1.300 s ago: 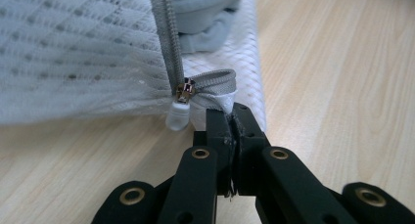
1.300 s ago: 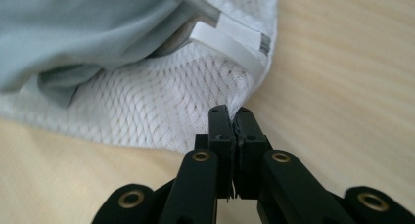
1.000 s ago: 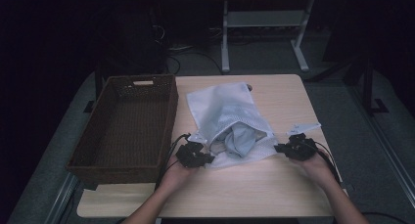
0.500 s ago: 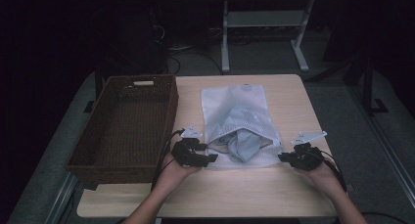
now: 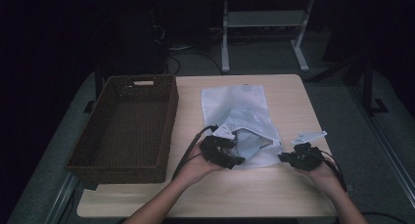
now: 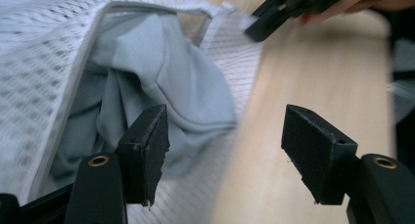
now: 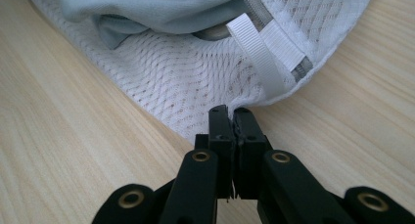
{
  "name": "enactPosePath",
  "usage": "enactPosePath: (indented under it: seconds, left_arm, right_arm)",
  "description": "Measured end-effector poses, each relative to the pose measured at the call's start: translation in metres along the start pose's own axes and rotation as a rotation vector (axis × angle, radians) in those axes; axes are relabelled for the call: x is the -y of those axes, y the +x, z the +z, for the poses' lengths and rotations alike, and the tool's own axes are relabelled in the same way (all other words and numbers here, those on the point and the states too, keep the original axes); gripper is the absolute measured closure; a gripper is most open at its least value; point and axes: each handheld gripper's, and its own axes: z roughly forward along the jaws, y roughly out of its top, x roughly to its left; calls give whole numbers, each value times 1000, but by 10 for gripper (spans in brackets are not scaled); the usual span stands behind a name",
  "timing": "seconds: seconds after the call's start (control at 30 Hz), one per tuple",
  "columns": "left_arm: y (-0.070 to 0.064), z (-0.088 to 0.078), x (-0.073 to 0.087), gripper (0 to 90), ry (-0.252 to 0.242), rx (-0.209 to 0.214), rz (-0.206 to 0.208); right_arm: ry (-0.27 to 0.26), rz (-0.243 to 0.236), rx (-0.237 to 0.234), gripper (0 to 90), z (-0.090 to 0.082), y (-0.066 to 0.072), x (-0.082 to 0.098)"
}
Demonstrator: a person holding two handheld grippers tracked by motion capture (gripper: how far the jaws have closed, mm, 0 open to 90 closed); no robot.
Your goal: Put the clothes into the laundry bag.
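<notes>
I am working in a dim room, with darkness swallowing the upper left of the frame. A pale wooden table [image 5: 293,94] is sitting on grey floor [image 5: 342,111]; a metal stand [image 5: 262,33] and cables [image 5: 176,57] are lying beyond it.

wicker basket [image 5: 128,126] (left) — wooden table [image 5: 288,94], metal stand [image 5: 264,23]

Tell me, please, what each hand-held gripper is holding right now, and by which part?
The right hand-held gripper pinches the mesh laundry bag at its near corner edge. The left hand-held gripper, jaws just opened, holds nothing.
</notes>
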Motion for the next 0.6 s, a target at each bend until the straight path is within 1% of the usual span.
enactPosePath:
  seconds: [0.13,0.17,0.2,0.23,0.27,0.33,0.37,0.43,0.5,0.53,0.57,0.6]
  left_arm:
    - [11,25,3,333,71,-5,-7]
    - [11,25,3,331,71,-5,-7]
    - [14,35,5,329,106,-12,-2]
    - [14,35,5,330,106,-12,-2]
    - [14,42,6,330,125,-17,5]
    - [14,48,7,331,150,-25,22]
    - [13,51,8,339,164,-39,40]
    - [11,52,8,379,162,-65,63]
    - [12,51,9,450,161,-85,69]
    - [12,51,9,505,161,-85,69]
    - [13,50,9,546,160,-95,72]
    - [14,49,9,579,159,-94,69]
  right_arm:
    - [-1,-2,-3,874,0,0,1]
    - [-1,-2,-3,874,0,0,1]
    - [0,-2,-4,874,-1,-1,1]
    - [0,-2,-4,874,-1,-1,1]
    - [2,-2,-5,875,0,-1,1]
    - [2,-5,-5,874,0,-1,1]
    - [3,-5,-5,874,0,-1,1]
    - [3,-7,-3,874,0,-1,1]
    - [2,-4,-2,874,-1,0,1]
    - [2,-4,-1,875,-1,-1,1]
    - [2,-3,0,874,-1,-1,1]
    - [3,-3,0,874,-1,-1,1]
